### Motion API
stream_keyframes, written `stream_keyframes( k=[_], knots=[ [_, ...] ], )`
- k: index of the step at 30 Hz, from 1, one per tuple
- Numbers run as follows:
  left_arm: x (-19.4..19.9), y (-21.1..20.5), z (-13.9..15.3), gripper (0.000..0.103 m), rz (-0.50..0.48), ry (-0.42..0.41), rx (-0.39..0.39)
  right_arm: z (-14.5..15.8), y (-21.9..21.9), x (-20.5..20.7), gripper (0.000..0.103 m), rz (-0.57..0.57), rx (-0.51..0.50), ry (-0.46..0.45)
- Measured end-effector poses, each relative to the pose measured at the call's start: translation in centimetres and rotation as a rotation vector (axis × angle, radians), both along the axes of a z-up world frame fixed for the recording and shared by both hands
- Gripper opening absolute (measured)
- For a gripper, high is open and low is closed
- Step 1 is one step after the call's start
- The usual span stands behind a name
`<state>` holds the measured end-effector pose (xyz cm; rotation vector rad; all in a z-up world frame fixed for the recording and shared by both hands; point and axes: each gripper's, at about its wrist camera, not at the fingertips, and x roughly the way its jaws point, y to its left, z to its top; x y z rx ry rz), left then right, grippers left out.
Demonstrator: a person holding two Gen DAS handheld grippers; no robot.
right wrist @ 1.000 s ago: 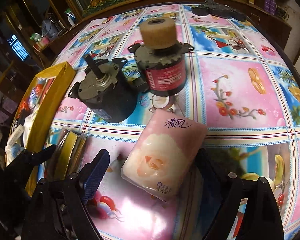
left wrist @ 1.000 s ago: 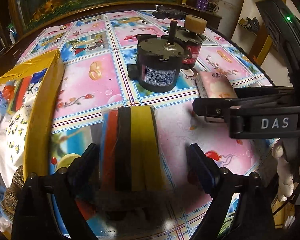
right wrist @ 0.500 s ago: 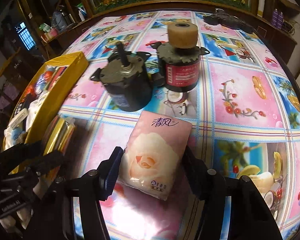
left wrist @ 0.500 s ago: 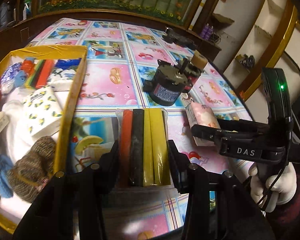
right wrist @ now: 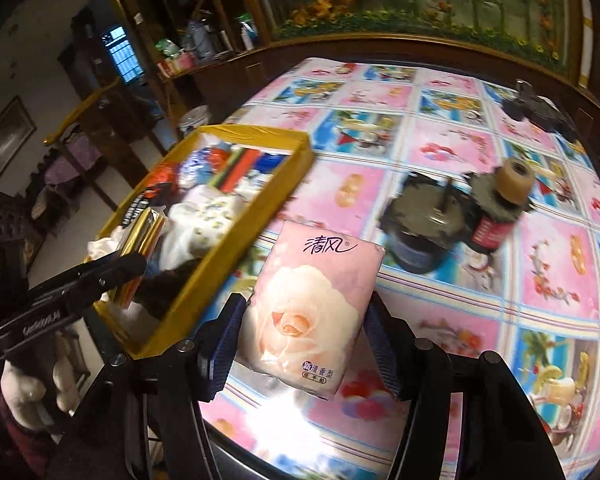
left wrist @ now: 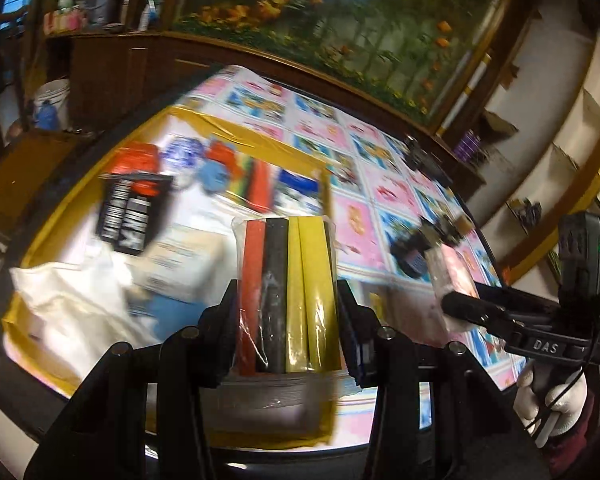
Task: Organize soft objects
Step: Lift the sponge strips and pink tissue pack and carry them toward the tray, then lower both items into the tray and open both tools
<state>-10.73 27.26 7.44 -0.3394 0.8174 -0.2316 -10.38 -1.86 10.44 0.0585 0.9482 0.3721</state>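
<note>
A clear-wrapped pack of red, black and yellow foam strips is pinched between the pads of my left gripper, which is shut on it. The pack hangs over the near right corner of the yellow box. A pink tissue pack with a rose print is clamped in my right gripper, raised above the patterned table just right of the yellow box. In the right wrist view my left gripper and the strip pack are over the box. In the left wrist view my right gripper carries the tissue pack.
The box holds white cloth, a black barcoded packet and several small colourful items. Two dark motors stand mid-table, and a black object lies at the far edge. A gloved hand grips the right tool.
Both grippers closed on their packs, lifted them off the table and carried them left. The strip pack is now over the box and the tissue pack is beside it.
</note>
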Motion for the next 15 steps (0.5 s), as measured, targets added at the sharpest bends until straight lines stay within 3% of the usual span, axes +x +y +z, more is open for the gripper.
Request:
stream_keyframes(
  k=[7, 15],
  knots=[
    [2.2, 5.4, 0.1, 0.042, 0.087, 0.011, -0.026, 0.2, 4.8, 2.7, 0.059, 0.091, 0.026, 0.014],
    [7.5, 5.8, -0.6, 0.042, 0.039, 0.067, 0.015, -1.4, 11.9, 6.0, 0.059, 0.206, 0.01, 0.037]
  ],
)
